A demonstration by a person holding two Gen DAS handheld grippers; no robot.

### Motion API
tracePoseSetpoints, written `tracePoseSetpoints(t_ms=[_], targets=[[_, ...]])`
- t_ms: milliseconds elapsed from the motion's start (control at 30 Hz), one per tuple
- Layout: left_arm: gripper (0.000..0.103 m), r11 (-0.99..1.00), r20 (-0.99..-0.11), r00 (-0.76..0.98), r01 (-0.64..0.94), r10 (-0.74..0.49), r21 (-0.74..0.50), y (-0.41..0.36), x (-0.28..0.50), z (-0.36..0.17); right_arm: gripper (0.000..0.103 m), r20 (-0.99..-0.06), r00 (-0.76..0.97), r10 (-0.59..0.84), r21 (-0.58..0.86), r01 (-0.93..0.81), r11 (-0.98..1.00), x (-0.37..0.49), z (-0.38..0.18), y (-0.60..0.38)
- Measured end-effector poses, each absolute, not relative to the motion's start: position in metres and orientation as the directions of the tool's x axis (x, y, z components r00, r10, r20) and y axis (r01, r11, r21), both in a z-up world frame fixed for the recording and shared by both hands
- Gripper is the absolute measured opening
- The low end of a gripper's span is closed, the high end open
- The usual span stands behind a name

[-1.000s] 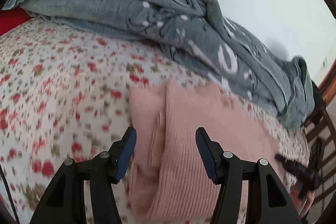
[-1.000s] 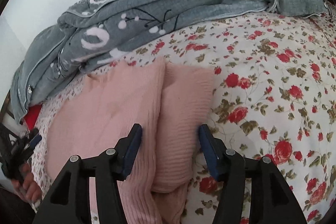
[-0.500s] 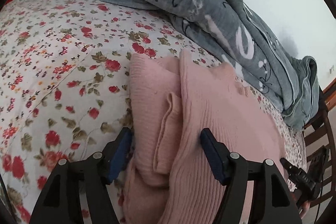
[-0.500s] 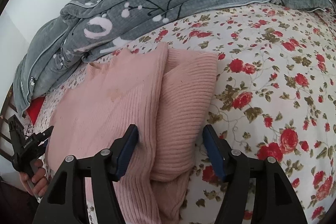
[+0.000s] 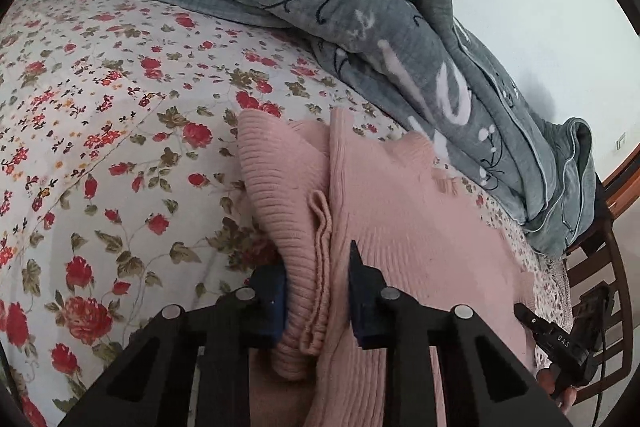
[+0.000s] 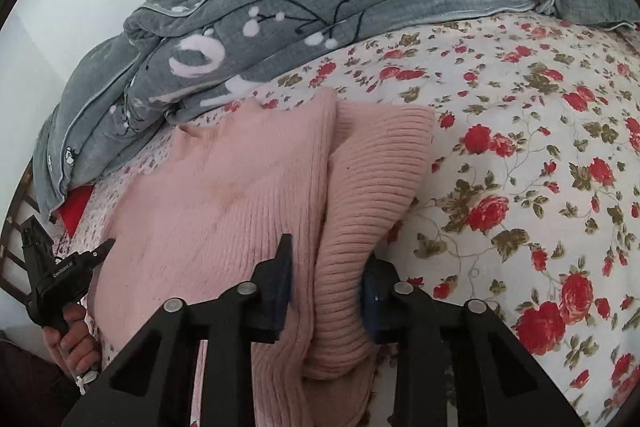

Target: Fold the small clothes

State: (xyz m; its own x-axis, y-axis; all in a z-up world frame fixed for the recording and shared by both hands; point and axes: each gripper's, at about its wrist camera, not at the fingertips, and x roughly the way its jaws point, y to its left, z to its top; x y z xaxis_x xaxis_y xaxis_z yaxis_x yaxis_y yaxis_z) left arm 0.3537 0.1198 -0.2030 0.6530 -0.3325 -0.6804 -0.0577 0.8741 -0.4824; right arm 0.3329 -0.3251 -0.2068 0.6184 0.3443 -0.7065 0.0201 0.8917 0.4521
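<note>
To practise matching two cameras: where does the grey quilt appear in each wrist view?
Left wrist view: the grey quilt runs from top left down to the right edge.
Right wrist view: the grey quilt runs from the left edge up to top right.
Shared landmark: the pink sweater, lying below it.

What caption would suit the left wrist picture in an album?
The left gripper closing on a bunched fold of a pink knitted sweater on a floral bedsheet, grey blanket behind.
</note>
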Motion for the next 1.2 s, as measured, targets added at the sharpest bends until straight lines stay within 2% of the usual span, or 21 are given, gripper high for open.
tracePoseSetpoints(t_ms=[267, 667, 767, 867, 933, 1000, 1200], targets=[[0.022, 0.905, -0.708, 0.648, -0.065, -0.281, -0.419, 0.107, 0.323, -0.182, 0.021, -0.659, 0.649, 0.380, 0.499, 0.000, 0.867, 0.300, -0.181, -0.331], [0.022, 0.892, -0.710, 0.617, -0.028, -0.339, -0.451, 0.122, 0.185, -0.174, 0.021, -0.707, 0.620, 0.340, 0.416, -0.025, 0.909, 0.154, -0.163, -0.316], [0.024, 0.909, -0.720, 0.618, -0.019, -0.316, -0.415, 0.117, 0.168, -0.176, 0.025, -0.737, 0.617, 0.277, 0.350, -0.002, 0.937, 0.135, -0.167, -0.310], [0.034, 0.921, -0.736, 0.616, -0.044, -0.281, -0.388, 0.117, 0.167, -0.185, 0.036, -0.759, 0.635, 0.144, 0.226, 0.050, 0.973, 0.122, -0.165, -0.304], [0.046, 0.917, -0.730, 0.620, -0.041, -0.288, -0.397, 0.121, 0.167, -0.190, 0.038, -0.720, 0.689, 0.084, 0.206, 0.097, 0.974, 0.106, -0.156, -0.302], [0.050, 0.908, -0.720, 0.624, -0.039, -0.304, -0.417, 0.126, 0.169, -0.195, 0.038, -0.664, 0.747, 0.030, 0.182, 0.122, 0.976, 0.089, -0.144, -0.289], [0.053, 0.873, -0.686, 0.632, -0.032, -0.360, -0.487, 0.134, 0.172, -0.202, 0.038, -0.576, 0.800, 0.169, 0.210, -0.055, 0.976, 0.083, -0.140, -0.209]])
